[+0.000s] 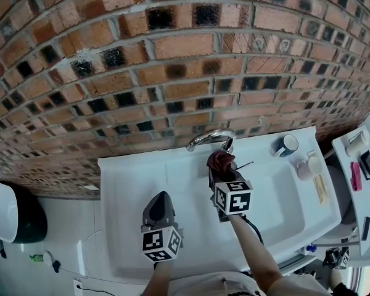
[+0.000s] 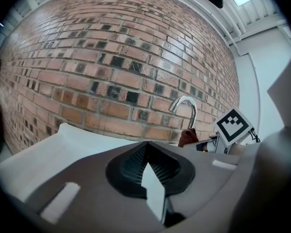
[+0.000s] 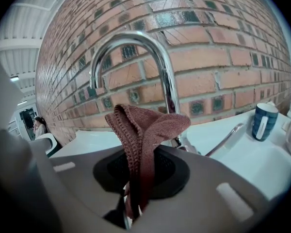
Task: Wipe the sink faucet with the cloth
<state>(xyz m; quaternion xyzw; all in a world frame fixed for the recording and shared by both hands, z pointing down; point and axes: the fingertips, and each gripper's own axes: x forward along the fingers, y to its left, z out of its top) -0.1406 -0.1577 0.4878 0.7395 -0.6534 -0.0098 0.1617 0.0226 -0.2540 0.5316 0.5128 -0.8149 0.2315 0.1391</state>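
Right gripper (image 3: 131, 198) clamps cloth (image 3: 146, 132) at frame centre, close to faucet (image 3: 161, 67) neck, presumably for wiping; left gripper (image 1: 161, 201) closed, empty, lower left, apparently kept clear.

Left gripper (image 2: 153, 181) fingers together — faucet (image 2: 184, 106) ahead, cloth (image 2: 188, 137) beside it.

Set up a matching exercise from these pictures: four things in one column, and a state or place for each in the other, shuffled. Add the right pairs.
Things:
1. cloth
2. faucet
3. mug
4. left claw

States or places:
A. stands on the rim of the sink, at the right
B. shut, with nothing in it
C. pinched in the right claw
D. chrome, arched

Pairs: 1-C, 2-D, 3-A, 4-B
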